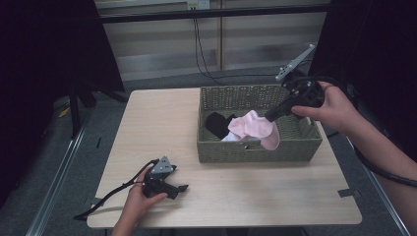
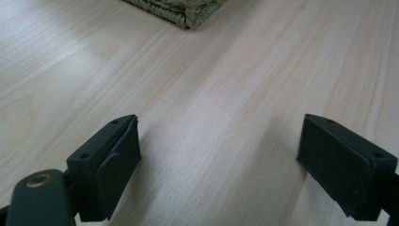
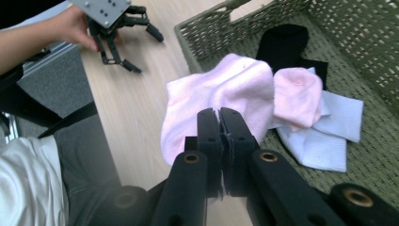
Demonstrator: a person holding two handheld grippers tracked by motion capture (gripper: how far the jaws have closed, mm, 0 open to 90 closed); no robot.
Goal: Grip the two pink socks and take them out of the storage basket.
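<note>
- Right gripper (image 3: pixel 219 123): we see its jaws pressed together on a fold of the pink sock (image 3: pixel 221 94), which hangs from them over the basket's near wall.
- In the high view the right gripper (image 1: pixel 269 117) reaches into the basket from the right, and the pink sock (image 1: pixel 255 129) drapes across the front rim.
- Left gripper (image 2: pixel 219 155): we see its jaws spread wide with bare table between them and nothing held; it rests low on the table (image 2: pixel 226 84).
- In the high view the left gripper (image 1: pixel 181 189) lies near the front left of the table, well apart from the basket.
- Basket (image 1: pixel 255 153): a woven green one on the right half of the table (image 1: pixel 157 123).
- Inside it we note a black sock (image 3: pixel 287 44), a second pink sock (image 3: pixel 297 96) and a pale blue sock (image 3: pixel 324 141), lying together on the bottom.
</note>
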